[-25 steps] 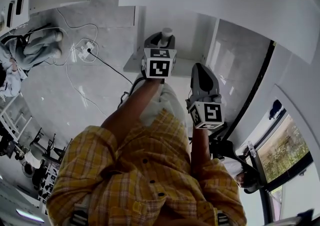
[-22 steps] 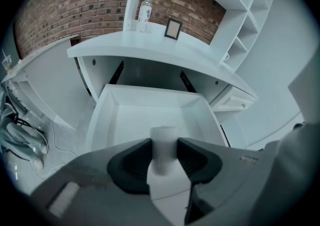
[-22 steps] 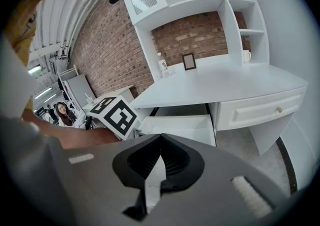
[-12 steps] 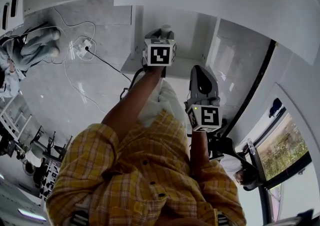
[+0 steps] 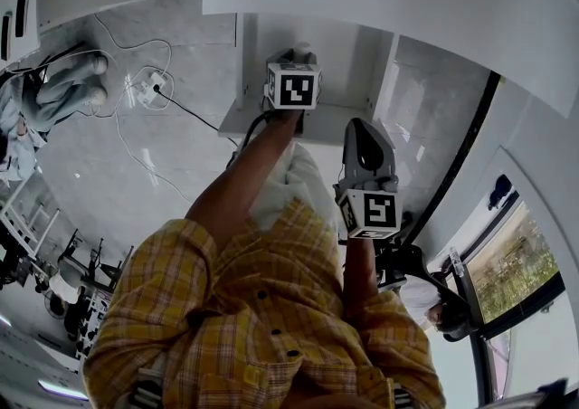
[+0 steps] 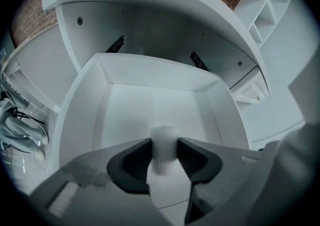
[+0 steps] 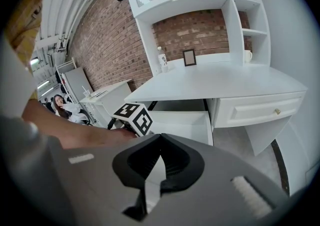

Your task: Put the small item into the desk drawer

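Left gripper (image 6: 164, 145) reaches into the open desk drawer (image 6: 80, 115), its pads (image 6: 132, 162) pinching the small item (image 6: 164, 156), a white, round-topped piece that stands upright between them. Both pads press on the item's sides. The item hangs over the drawer's inside, nearer the front edge than the back wall; contact with the drawer bottom cannot be told. The drawer interior is white and bare, with runner rails showing in the cavity behind its back wall. In the head view the left gripper (image 5: 293, 59) is stretched forward over the drawer (image 5: 242, 114), its marker cube facing up and the item's pale top just visible past the cube. Right gripper (image 5: 362, 127) sits nearer the body, outside the drawer's right front corner, and well apart from the left. Its own view shows the right gripper (image 7: 161, 137) with fingertips pressed together and nothing between them; only the white drawer shows through the small gap behind the tips. That view looks across at the white desk (image 7: 215, 80): the open drawer (image 7: 185, 120) sits under the desktop's left part, and a shut drawer with a knob (image 7: 276, 111) sits under the right. A small picture frame (image 7: 189, 57) and a bottle (image 7: 162, 60) stand at the desktop's back edge, against a brick wall (image 7: 100, 45). The person wears a yellow plaid shirt (image 5: 253, 326).
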A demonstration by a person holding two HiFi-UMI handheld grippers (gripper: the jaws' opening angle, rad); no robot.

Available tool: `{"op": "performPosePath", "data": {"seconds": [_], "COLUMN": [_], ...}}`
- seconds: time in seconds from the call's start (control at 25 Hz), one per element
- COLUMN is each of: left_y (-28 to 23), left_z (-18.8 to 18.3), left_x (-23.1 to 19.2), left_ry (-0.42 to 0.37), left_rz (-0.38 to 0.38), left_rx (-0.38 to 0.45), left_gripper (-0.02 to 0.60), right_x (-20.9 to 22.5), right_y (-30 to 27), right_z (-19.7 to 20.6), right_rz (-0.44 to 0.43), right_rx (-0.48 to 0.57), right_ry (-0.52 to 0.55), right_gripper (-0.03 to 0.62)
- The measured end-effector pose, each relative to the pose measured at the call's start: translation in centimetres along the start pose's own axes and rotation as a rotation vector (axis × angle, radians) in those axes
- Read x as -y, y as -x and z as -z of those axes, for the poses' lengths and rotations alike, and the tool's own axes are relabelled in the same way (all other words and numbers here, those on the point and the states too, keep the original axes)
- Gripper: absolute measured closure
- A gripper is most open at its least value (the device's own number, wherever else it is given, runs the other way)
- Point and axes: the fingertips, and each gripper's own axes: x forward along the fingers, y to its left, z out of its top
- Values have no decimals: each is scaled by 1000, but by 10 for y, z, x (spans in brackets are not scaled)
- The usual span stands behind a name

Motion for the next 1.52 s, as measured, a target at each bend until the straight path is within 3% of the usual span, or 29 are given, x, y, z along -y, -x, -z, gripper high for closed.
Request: {"op": "performPosePath", "data": {"seconds": [0.32, 0.4, 0.92, 1.12, 1.52], "left_y": [-11, -11, 21, 59, 171], "left_z": [4, 2, -15, -28, -44], "left_x": [-4, -3, -6, 5, 20], "left_ry": [13, 11, -10, -7, -17], "left_rz": [14, 20, 5, 31, 85], "left_rx": [-30, -19, 69, 129, 327], "left_gripper": [393, 369, 368, 383, 429], "right_x": [-1, -1, -15, -19, -52], "right_y": [0, 2, 11, 24, 59], "right_z": [0, 0, -13, -23, -68], "right_rz": [6, 8, -15, -17, -45], "right_rx": [1, 5, 64, 95, 199], "right_ry": [1, 0, 40, 60, 93], "right_gripper": [594, 594, 594, 594, 594]}}
